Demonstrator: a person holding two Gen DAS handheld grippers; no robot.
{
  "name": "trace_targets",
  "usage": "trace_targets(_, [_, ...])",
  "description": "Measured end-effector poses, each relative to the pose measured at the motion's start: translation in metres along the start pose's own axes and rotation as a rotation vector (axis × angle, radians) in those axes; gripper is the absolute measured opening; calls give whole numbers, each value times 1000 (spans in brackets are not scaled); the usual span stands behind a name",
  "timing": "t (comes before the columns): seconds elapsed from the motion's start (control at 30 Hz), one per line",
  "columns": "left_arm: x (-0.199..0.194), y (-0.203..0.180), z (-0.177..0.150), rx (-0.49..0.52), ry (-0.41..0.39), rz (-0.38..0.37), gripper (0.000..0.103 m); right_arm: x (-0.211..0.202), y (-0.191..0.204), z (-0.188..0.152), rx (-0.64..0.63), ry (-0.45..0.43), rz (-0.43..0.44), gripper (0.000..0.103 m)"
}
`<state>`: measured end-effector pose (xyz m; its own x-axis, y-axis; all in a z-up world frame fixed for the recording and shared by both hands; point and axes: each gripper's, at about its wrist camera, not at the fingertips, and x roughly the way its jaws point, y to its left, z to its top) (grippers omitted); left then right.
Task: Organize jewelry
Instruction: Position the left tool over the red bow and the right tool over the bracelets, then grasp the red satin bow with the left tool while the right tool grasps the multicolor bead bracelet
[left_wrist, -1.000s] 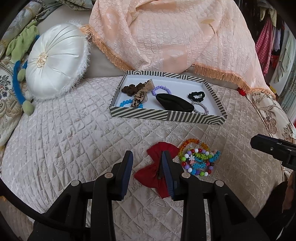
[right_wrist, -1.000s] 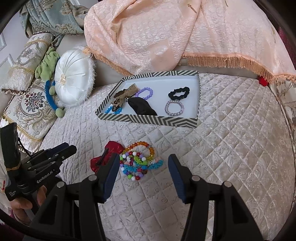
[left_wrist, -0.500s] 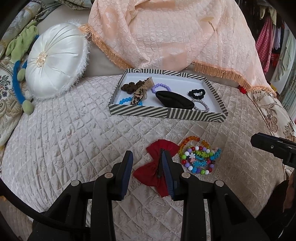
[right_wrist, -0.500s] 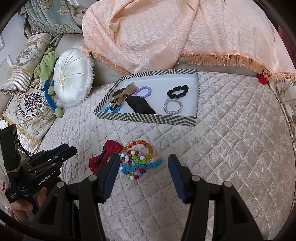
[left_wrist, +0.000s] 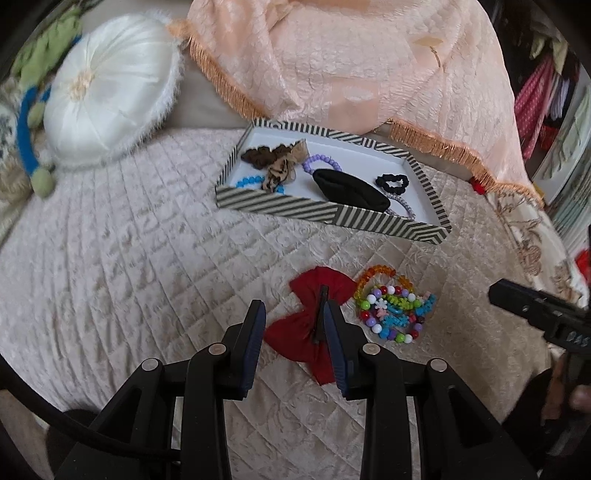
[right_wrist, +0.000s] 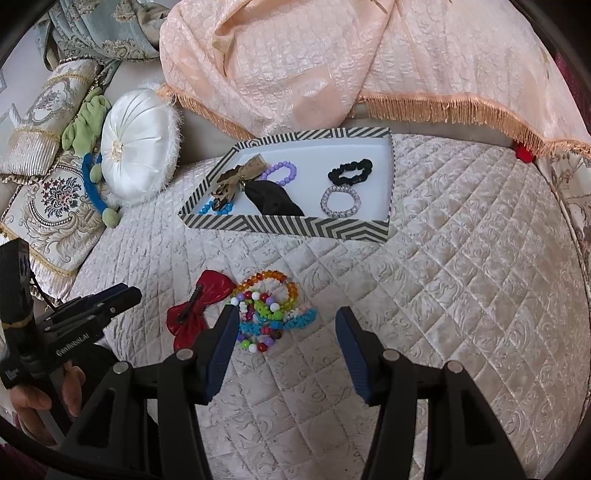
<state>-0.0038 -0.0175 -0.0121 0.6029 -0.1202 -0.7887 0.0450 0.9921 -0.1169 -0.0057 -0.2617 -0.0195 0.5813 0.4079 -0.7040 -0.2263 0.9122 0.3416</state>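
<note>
A red bow hair clip (left_wrist: 314, 325) lies on the quilted bed, beside a pile of colourful bead bracelets (left_wrist: 391, 306). My left gripper (left_wrist: 293, 321) is open just above the bow, its right finger over the bow's clip. My right gripper (right_wrist: 286, 325) is open, hovering just right of the bead pile (right_wrist: 267, 314); the red bow (right_wrist: 195, 308) lies left of it. A striped box (left_wrist: 332, 212) farther back holds a black pouch (left_wrist: 351, 186), a black scrunchie, purple, blue and clear bracelets and a brown bow. The box also shows in the right wrist view (right_wrist: 295, 225).
A round white cushion (left_wrist: 107, 92) and embroidered pillows (right_wrist: 48, 206) lie at the left. A peach fringed blanket (left_wrist: 351, 62) is draped behind the box. Quilted bedspread (right_wrist: 461, 258) stretches to the right.
The left gripper has shifted slightly forward and left toward the red bow. The right gripper has edged closer to the bead pile. Both stay open.
</note>
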Motion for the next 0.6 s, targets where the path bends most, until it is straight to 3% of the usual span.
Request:
trace_targets(0.27, [6,17,-3,-68,35,-41,10,26,-9,-10,-34,45,3,56])
trace_targets(0.6, [18,23,-3,-98,65,-56,10,64,4,-5,-134,96,34,34])
